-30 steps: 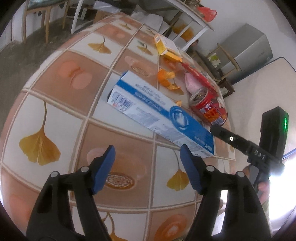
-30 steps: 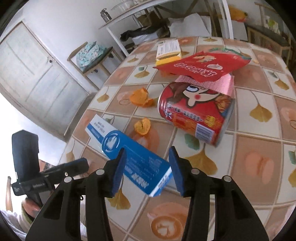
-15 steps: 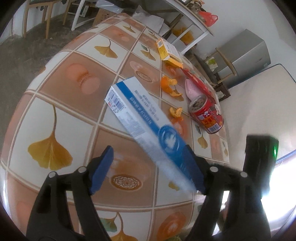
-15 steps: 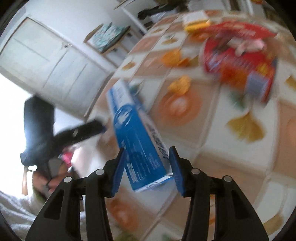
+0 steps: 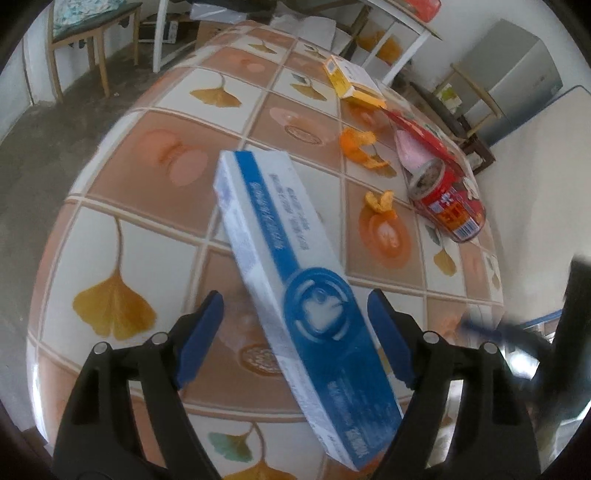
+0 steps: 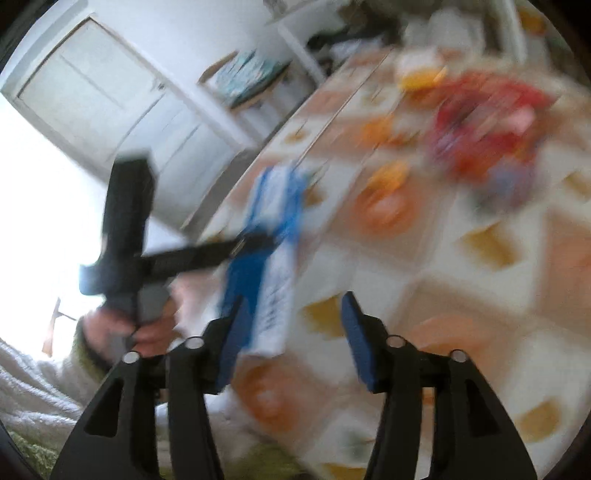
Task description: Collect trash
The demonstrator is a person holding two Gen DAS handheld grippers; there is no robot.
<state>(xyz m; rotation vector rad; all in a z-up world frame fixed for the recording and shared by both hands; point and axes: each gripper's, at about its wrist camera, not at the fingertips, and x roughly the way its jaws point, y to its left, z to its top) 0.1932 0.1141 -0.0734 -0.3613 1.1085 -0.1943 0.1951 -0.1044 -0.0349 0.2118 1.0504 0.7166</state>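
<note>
A long blue and white box (image 5: 291,280) hangs tilted over the tiled table (image 5: 147,177), its near end between the open jaws of my left gripper (image 5: 295,336), which do not press it. In the blurred right wrist view the box (image 6: 269,266) lies against the left finger of my right gripper (image 6: 291,332), whose jaws stand wide apart. A red can (image 5: 447,199) lies on its side at the right, with a red wrapper (image 5: 421,136) over it. Orange peels (image 5: 358,147) and a yellow box (image 5: 351,81) lie farther back.
The table's near edge is just below my left gripper. A wooden chair (image 5: 88,33) and white shelf legs (image 5: 166,37) stand beyond the far side. A grey cabinet (image 5: 517,77) stands at the right wall. The left hand and handle (image 6: 129,266) show in the right wrist view.
The blue box has been lifted off the table and swung round, its near end now between the left jaws. The right gripper's jaws have widened and its view is blurred by fast motion.
</note>
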